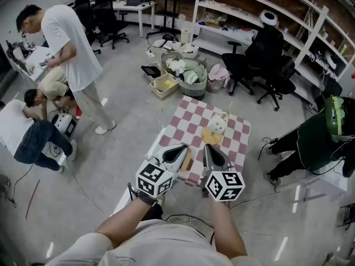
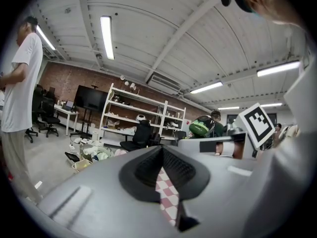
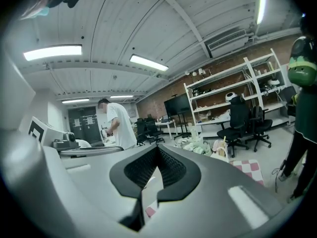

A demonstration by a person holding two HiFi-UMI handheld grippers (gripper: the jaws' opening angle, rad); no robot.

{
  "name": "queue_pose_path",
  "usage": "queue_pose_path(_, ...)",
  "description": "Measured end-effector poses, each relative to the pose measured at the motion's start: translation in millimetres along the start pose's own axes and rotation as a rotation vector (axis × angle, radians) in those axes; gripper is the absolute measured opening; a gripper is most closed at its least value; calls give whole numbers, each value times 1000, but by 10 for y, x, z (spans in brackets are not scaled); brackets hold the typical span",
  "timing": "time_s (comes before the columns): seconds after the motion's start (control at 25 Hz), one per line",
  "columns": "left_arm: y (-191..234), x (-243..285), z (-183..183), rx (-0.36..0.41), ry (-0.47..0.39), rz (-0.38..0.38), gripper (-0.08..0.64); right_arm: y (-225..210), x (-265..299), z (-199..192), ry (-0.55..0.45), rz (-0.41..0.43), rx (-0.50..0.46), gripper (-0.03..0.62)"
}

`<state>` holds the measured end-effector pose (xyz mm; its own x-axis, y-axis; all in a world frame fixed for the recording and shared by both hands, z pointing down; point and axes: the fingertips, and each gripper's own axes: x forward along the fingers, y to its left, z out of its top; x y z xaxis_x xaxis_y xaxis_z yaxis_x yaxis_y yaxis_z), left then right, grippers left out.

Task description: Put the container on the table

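Left gripper [image 1: 184,148], right gripper [image 1: 207,147]: jaws pressed together, empty, idling at table [image 1: 239,137] 6 o'clock edge. White container [image 1: 218,124] at their 12 o'clock, likely already placed.

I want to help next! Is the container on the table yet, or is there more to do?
Looks done: a white container sits on the checked table. In hand: nothing; left gripper and right gripper are both shut and empty. Left: probably nothing.

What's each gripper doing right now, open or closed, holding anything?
Left gripper: closed, tips together, holding nothing.
Right gripper: closed, tips together, holding nothing.
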<state>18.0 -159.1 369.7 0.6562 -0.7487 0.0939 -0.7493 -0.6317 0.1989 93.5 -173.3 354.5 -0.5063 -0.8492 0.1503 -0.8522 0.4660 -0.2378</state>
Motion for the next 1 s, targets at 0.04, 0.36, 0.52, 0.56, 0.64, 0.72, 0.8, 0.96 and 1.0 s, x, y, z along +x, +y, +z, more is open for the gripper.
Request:
queue_pose_path(0.04, -8, -22, 27, 1, -5, 3, 6, 22, -13, 19, -1, 2, -5, 9)
queue_pose_path(0.36, -78, -87, 70, 7, -20, 23, 6, 76, -106, 18, 2, 20, -17, 9)
queue_pose_path(0.52, -96, -89, 55, 8, -21, 24, 6, 84, -111, 12, 2, 22, -25, 9)
queue_pose_path(0.56, -100, -92, 53, 8, -21, 25, 6, 88, -115, 10, 4, 22, -27, 9)
queue_pose_path(0.64, -104, -101, 52, 6, -20, 26, 6, 98, -124, 3, 7, 22, -29, 9)
queue_pose_path(0.72, -97, -110, 49, 6, -18, 27, 6, 112, -123, -3, 9, 22, -30, 9)
queue_pose_path(0.8, -86, -119, 51, 6, -17, 27, 6, 128, -115, -5, 10, 22, -32, 9)
queue_pose_path(0.96, -83, -120, 64, 10, -17, 29, 6, 140, -105, 0, 11, 23, -35, 9)
queue_pose_path(1.0, -84, -120, 67, 11, -18, 29, 6, 141, -104, 0, 11, 23, -36, 9)
